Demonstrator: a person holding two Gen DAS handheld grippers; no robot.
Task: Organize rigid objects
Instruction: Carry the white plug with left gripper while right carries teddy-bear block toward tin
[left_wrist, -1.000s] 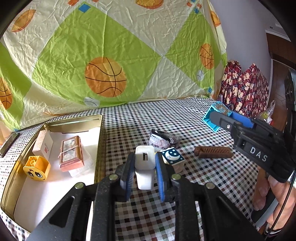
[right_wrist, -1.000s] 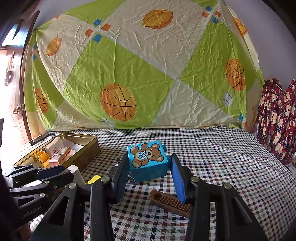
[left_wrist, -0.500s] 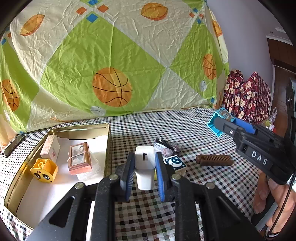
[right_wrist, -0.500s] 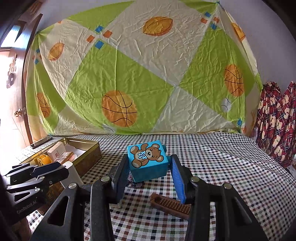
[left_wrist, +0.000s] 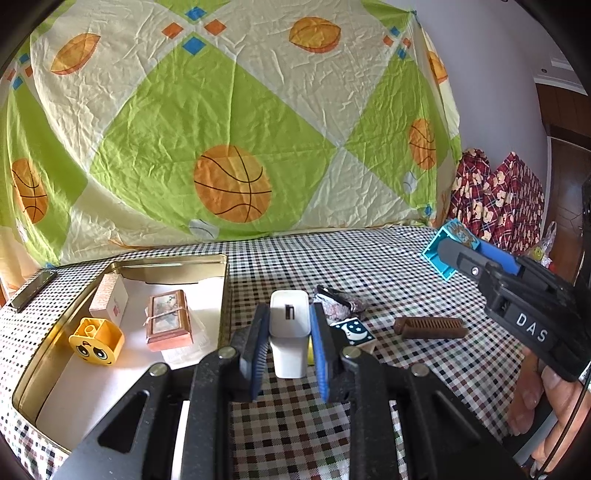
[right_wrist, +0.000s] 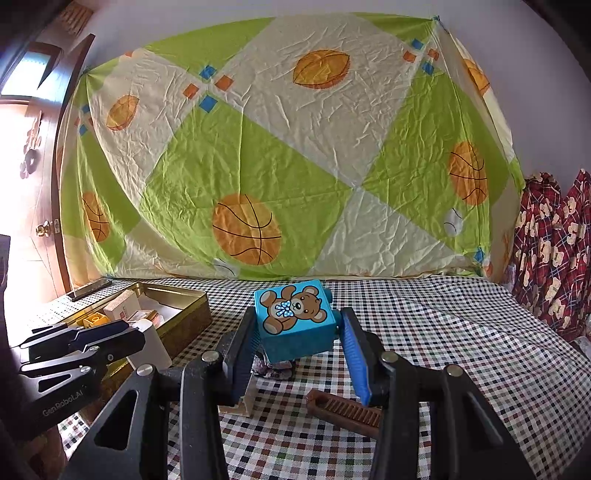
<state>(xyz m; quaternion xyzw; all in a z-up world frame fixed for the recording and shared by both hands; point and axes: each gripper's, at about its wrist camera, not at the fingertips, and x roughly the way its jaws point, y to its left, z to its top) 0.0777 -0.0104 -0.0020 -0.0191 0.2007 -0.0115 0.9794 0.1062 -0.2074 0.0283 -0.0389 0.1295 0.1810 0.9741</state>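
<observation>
Rigid objects are partly sorted, as I read it: the gold tin (left_wrist: 221, 291) at the left of the checked tablecloth (left_wrist: 406, 280) already holds a yellow face block (left_wrist: 96, 338), a small framed box (left_wrist: 168, 319) tied with string and a white carton (left_wrist: 109, 301). I judge the tin to be the collecting place, with the job roughly half done.

My left gripper (left_wrist: 290, 345) is clamped on a white plastic block (left_wrist: 289, 328), carried clear of the cloth just right of the tin's near wall. My right gripper (right_wrist: 297, 338) is closed on a blue teddy-bear block (right_wrist: 293, 317), also lifted, farther right over the open cloth. Both pieces look ready to go into the tin next.

On the cloth I count a brown comb (left_wrist: 430, 328), a moon-and-stars block (left_wrist: 352, 329) and a crumpled patterned pouch (left_wrist: 338, 304), clustered near the middle; the pouch may not count as rigid. A sliver of yellow shows beside the white block, and I cannot tell what it is.

The surface is a black, white and brown check, a little wrinkled. Behind it hangs a green and cream sheet (right_wrist: 295, 147) printed with basketballs. Red bear-print fabric (right_wrist: 554, 251) sits at the right, a wooden door (right_wrist: 40, 206) with a brass knob at the left, bright with daylight.
</observation>
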